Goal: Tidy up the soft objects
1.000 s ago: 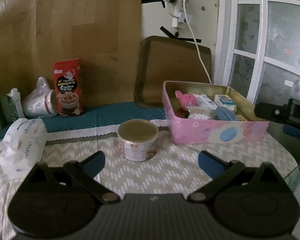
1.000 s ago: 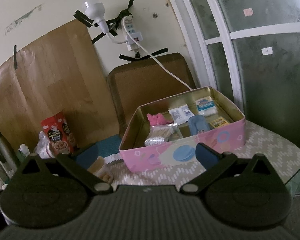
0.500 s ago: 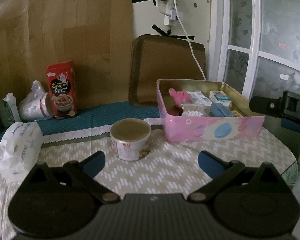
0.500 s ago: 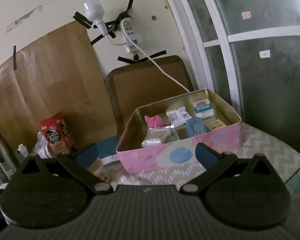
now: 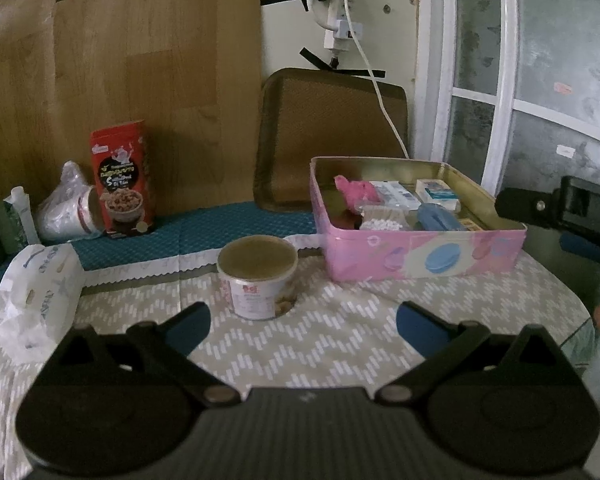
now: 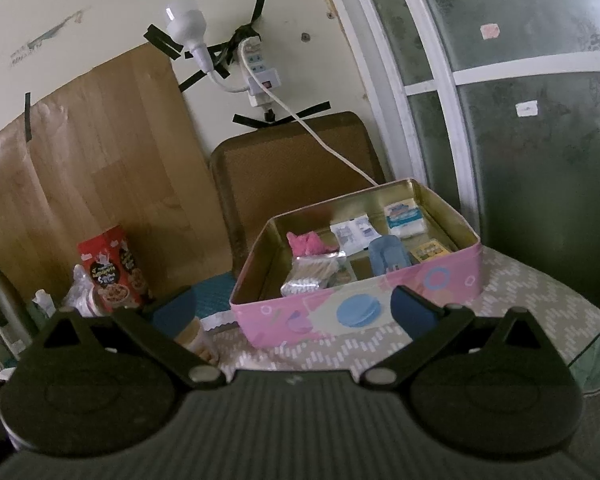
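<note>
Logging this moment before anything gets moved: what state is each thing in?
left tool: open, empty
right tool: open, empty
pink tin: lid off, items inside
round tub: upright, lid on
red carton: upright
white bag: crumpled on the table

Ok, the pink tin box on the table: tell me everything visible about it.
The pink tin box is rectangular, lidless and upright, gold inside, its side printed with a blue macaron. It rests flat on the patterned tablecloth, right of the round can and apart from it. Inside lie a pink soft item, small packets and a blue object. Neither gripper touches it.
</note>
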Demonstrator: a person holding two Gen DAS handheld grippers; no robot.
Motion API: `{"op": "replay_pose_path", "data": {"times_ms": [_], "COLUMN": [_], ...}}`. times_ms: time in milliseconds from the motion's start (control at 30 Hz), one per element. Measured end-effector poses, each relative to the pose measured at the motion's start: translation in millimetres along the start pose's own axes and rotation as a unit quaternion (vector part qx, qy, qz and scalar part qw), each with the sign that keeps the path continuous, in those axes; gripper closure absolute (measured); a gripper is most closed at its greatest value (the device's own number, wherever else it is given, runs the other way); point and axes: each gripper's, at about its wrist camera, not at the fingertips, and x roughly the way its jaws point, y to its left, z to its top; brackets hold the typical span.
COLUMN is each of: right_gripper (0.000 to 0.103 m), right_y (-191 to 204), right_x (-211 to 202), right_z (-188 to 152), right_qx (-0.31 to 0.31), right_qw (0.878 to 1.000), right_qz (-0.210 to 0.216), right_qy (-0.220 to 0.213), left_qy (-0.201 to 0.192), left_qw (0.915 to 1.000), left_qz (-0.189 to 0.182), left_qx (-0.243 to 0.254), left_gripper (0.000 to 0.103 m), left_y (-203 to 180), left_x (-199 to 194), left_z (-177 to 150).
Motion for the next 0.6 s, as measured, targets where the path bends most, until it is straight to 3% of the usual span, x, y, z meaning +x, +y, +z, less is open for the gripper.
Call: {"op": "replay_pose_path", "data": {"times_ms": [600], "right_gripper": [0.000], "right_y": [0.5], "right_x": [-0.4], "right_z": [-0.8], "right_qx": [-0.007], "right_qw": [1.000], "right_qz": [0.011], "right_qy": [0.003], "left_qy": [-0.001], "left_qw": [1.0000], "left_qz": [-0.001], "left_qx": [-0.002], "left_gripper": [0.000], "left_y": [-4.1], "left_x": [0.5], "left_z": [0.3]}}
